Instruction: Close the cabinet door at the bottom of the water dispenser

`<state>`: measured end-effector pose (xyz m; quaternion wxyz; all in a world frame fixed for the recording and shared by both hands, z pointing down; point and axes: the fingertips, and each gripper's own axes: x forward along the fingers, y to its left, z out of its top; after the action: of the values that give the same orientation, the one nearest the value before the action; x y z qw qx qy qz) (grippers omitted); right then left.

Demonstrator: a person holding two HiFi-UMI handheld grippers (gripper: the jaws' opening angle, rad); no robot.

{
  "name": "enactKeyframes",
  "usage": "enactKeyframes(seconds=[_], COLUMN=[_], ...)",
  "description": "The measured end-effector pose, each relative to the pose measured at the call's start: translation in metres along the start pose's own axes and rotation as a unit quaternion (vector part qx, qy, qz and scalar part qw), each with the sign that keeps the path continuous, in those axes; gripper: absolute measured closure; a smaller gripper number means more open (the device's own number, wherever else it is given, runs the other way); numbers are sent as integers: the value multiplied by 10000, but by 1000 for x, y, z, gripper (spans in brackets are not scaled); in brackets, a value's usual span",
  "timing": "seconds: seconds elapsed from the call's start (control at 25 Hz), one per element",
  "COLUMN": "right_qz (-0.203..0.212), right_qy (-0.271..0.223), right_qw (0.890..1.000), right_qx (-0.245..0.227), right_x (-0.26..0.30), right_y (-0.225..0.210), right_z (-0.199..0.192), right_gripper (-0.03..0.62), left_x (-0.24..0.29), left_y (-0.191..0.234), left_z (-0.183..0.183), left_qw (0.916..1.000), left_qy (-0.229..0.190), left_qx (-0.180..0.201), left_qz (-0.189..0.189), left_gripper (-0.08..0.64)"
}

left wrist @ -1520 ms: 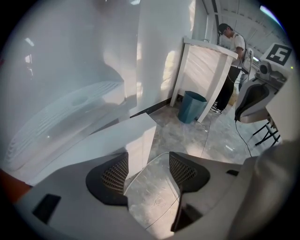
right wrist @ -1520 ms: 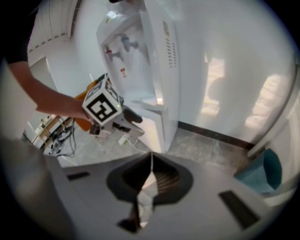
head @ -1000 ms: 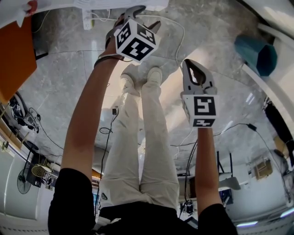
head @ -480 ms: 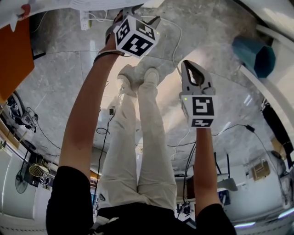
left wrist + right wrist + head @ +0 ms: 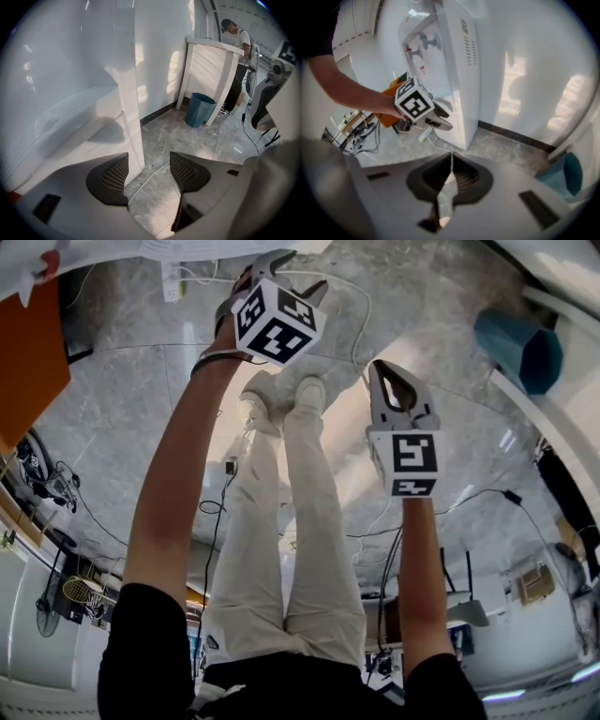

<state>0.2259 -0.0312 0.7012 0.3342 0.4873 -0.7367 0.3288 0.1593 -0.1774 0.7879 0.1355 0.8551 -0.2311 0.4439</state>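
The white water dispenser [image 5: 449,70] stands against the wall, its taps [image 5: 417,44] facing left. My left gripper [image 5: 440,117] is low at its front lower corner, jaws open. In the left gripper view the left gripper [image 5: 149,164] has a white vertical edge of the dispenser [image 5: 130,103] just beyond its left jaw; nothing is between the jaws. I cannot make out the cabinet door as a separate part. My right gripper [image 5: 381,369] hangs shut and holds nothing, to the right of the person's legs. In its own view the right gripper [image 5: 451,165] is well back from the dispenser.
A teal bin [image 5: 199,108] stands by a leaning white board [image 5: 213,70], with a person [image 5: 236,42] beyond. An orange object [image 5: 28,352] is at the left, a power strip [image 5: 425,135] and cable on the marble floor [image 5: 141,390]. Desks and cables lie behind the person's feet [image 5: 286,395].
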Motion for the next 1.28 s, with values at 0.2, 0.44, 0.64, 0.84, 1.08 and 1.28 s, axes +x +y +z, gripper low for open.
enactKeyframes(seconds=[0.2,0.44,0.64,0.84,1.08,1.28], right_qz=[-19,-152,-295,-252,-235,-256], right_qy=[-40,-141,-268,-367,-492,-691], right_qw=[10000,9998,9992,9990,9984,9967], right_qx=[-72,-32,27,95,153,351], right_x=[-5,-20,-36,-56,-87,-116], right_y=[4,9,20,41,60,70], right_z=[8,23,39,55,71,89], right_gripper=[557,557,557,557,557,557], left_x=[-19,-54,-95,-149,-212,-258], left_y=[-15,-26,-29,-25,-31,-33], left_z=[-7,-15,-4,9,26,30], left_qw=[9999,9997,9998,9992,9966,9939], left_qy=[58,111,-77,-316,-562,-750], left_qx=[33,103,80,-198,-591,-778], left_qz=[-140,-209,-178,130,152,241], left_gripper=[291,415,477,534,546,549])
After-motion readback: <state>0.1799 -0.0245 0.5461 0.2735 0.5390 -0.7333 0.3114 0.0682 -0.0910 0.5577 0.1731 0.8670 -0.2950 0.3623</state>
